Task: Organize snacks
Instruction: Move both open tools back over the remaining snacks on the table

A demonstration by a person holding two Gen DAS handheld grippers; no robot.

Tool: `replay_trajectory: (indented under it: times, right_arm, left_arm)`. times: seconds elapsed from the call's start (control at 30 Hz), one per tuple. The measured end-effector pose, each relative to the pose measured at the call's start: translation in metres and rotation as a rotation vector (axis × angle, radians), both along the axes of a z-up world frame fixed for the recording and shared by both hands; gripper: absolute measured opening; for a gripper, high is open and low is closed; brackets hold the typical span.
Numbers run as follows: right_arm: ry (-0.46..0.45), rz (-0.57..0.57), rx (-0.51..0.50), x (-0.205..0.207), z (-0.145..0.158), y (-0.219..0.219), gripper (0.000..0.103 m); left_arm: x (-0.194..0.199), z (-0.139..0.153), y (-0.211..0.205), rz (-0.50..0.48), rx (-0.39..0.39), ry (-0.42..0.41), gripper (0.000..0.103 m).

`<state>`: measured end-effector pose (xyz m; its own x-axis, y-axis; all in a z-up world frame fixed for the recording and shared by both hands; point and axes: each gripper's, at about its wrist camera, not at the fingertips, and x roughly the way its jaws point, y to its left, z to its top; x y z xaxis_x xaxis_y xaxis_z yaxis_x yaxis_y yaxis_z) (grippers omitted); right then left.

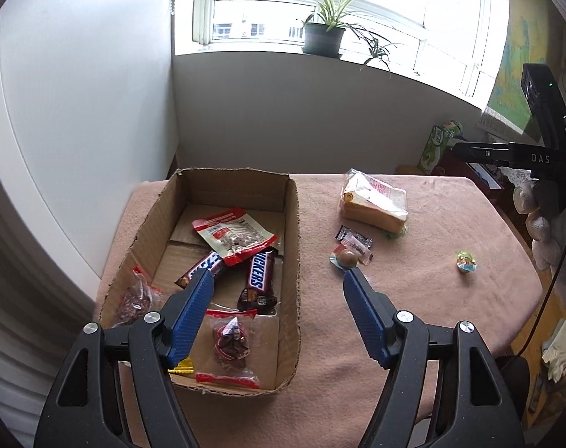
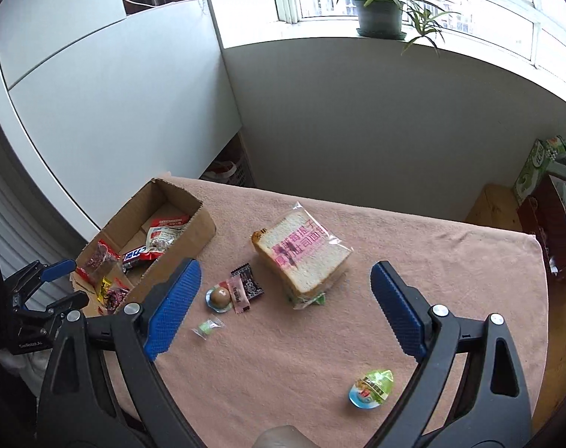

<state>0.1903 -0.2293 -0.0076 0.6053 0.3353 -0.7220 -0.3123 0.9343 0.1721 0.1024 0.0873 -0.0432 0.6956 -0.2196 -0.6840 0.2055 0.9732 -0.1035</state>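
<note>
An open cardboard box (image 1: pixel 294 224) on the pink tablecloth holds a Snickers bar (image 1: pixel 260 276), a red-and-white pouch (image 1: pixel 234 235) and several small clear snack packs. My left gripper (image 1: pixel 278 275) hangs open over the box's right wall with nothing between its fingers. To the right of the box lie a bagged sandwich (image 1: pixel 372 201), a black candy wrapper (image 1: pixel 353 239), a round brown sweet (image 1: pixel 347 258) and a green jelly cup (image 1: pixel 466 261). My right gripper (image 2: pixel 286 266) stands open and empty above the sandwich (image 2: pixel 301 254), with the jelly cup (image 2: pixel 372 388) near its right finger.
A small green candy (image 2: pixel 208 326) and a pink candy (image 2: pixel 238 295) lie near the box (image 2: pixel 193 231). A white cabinet (image 1: pixel 77 112) stands to the left. A potted plant (image 1: pixel 324 37) sits on the sill. A green carton (image 2: pixel 540 171) and clutter lie past the table's right edge.
</note>
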Motion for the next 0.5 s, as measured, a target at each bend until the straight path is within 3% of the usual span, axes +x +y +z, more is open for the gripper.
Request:
replay_trajectory:
  times: [0.27,0.5]
  right_arm:
    - [0.052,-0.146,0.029,-0.027,-0.039,-0.083,0.094]
    - [0.107,-0.178,-0.003,-0.060,-0.094,-0.088,0.094]
  left_arm:
    - [0.005,-0.016,-0.056,-0.096,-0.022,0.034,0.072]
    - [0.017,-0.043,-0.090,-0.138,-0.030,0.092,0.072]
